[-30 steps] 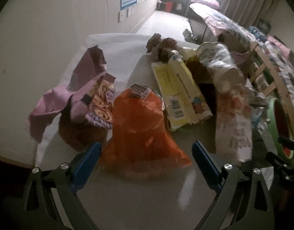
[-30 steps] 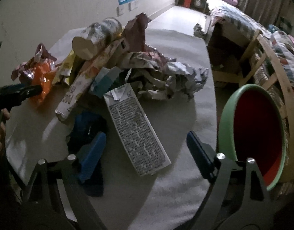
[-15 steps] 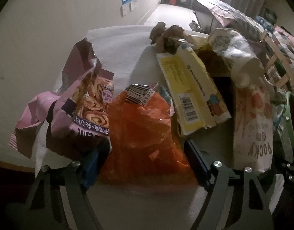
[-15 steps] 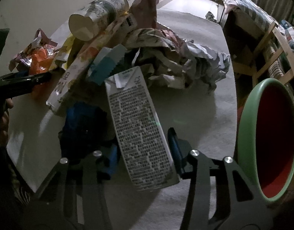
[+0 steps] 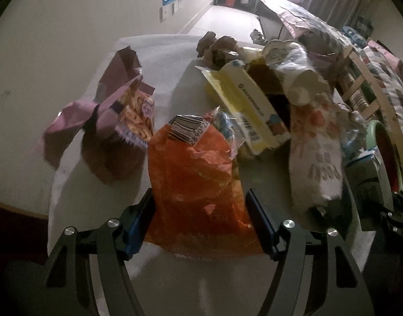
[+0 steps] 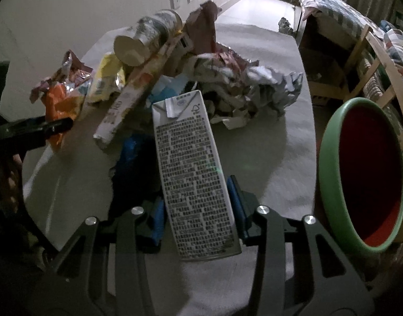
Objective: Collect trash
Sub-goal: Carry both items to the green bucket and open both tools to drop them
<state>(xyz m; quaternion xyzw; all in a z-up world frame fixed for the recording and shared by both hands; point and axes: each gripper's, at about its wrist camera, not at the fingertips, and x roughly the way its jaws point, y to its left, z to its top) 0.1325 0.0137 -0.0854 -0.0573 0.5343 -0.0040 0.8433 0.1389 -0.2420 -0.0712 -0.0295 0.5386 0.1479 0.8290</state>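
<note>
Dim light falls over a pale cloth-covered table (image 6: pixel 267 158) strewn with litter, a bed and wooden rails beyond it.

From the left wrist view, the left gripper (image 5: pixel 200 223) has its blue pads either side of an orange plastic bag (image 5: pixel 196 184), jaws closing, both pads against the bag's lower edges. At ten o'clock from the bag lies a purple snack wrapper (image 5: pixel 122 110); at one o'clock a yellow carton (image 5: pixel 248 110), and at three o'clock a white Pocky box (image 5: pixel 317 158).

From the right wrist view, the right gripper (image 6: pixel 196 218) is clamped narrow on a white drink carton (image 6: pixel 191 168), pads pressed to its two sides near the bottom. Crumpled paper (image 6: pixel 254 87) lies at one o'clock from the carton, a paper cup (image 6: pixel 146 39) at eleven. At three o'clock, off the table's edge, stands a green bin with a red inside (image 6: pixel 330 163).
</note>
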